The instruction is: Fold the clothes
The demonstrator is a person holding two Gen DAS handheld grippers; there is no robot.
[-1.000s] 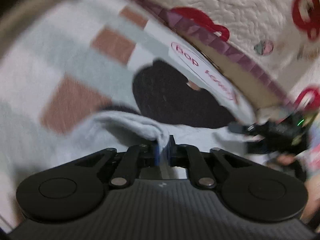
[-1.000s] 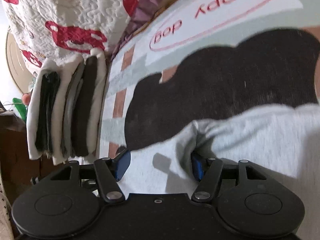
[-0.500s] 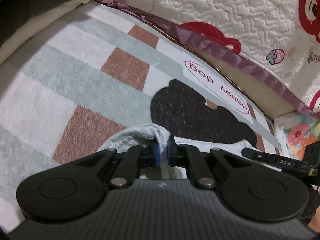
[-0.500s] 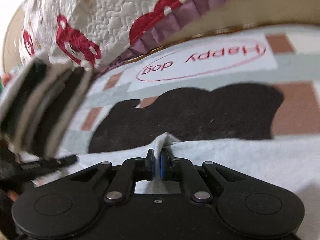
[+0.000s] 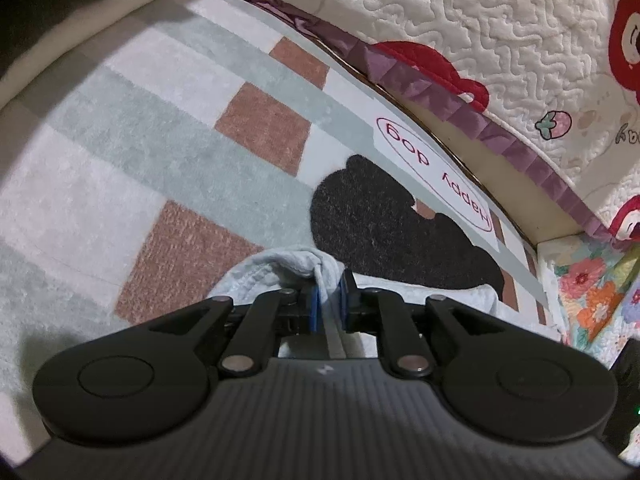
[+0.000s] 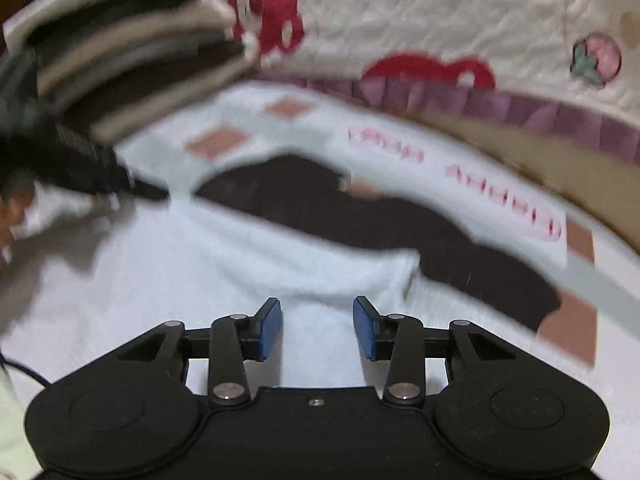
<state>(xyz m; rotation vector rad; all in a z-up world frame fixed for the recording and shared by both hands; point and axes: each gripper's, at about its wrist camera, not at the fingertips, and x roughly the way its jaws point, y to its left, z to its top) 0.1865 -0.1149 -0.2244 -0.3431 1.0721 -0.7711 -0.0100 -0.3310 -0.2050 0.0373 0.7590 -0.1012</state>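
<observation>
checked rug (image 5: 168, 168) | quilted bedspread (image 5: 520, 40) | floral fabric (image 5: 592, 292)

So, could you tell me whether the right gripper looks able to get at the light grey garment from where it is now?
Probably yes. The right gripper has its jaws open directly over the light grey garment, with nothing between them. The view is motion-blurred, so contact is unclear.

Open rug (image 5: 168, 168) was left ahead and leftward; passage beyond was blocked by the quilted bed edge (image 5: 460, 112) and stacked folded clothes (image 6: 132, 56).
</observation>
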